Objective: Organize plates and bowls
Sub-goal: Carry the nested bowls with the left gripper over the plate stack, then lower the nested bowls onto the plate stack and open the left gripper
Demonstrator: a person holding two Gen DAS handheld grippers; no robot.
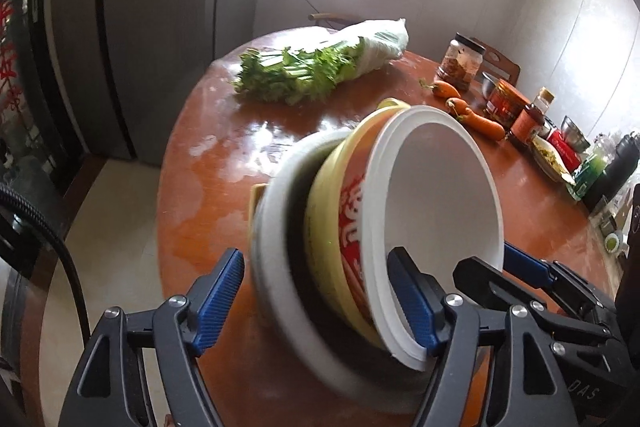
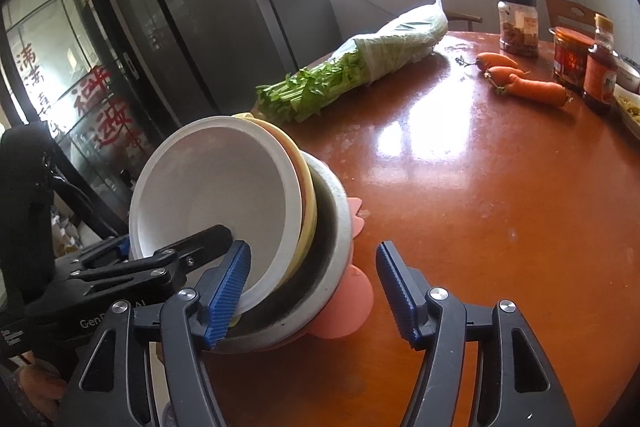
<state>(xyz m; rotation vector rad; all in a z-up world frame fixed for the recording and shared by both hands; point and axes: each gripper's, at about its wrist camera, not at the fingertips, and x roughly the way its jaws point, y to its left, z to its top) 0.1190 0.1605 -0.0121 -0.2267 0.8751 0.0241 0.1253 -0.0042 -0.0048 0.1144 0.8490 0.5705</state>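
Observation:
A tilted nest of bowls sits at the near edge of the round brown table (image 1: 224,163): a white bowl (image 1: 444,195) inside a yellow bowl with red print (image 1: 344,211), inside a grey-white bowl with a dark inside (image 1: 276,247). My left gripper (image 1: 320,303) is open, its fingers on either side of the stack's rims. In the right wrist view the white bowl (image 2: 224,187) faces me, over the yellow bowl (image 2: 306,195) and grey bowl (image 2: 340,223), on a pink plate (image 2: 348,291). My right gripper (image 2: 314,291) is open; its left finger (image 2: 228,295) is inside the white bowl.
A bag of leafy greens (image 1: 320,67) lies at the table's far side. Carrots (image 1: 476,115), jars and sauce bottles (image 1: 508,99) stand at the right edge. A fridge (image 1: 132,39) stands beyond the table on the left. Greens (image 2: 360,67) and carrots (image 2: 528,83) also show in the right wrist view.

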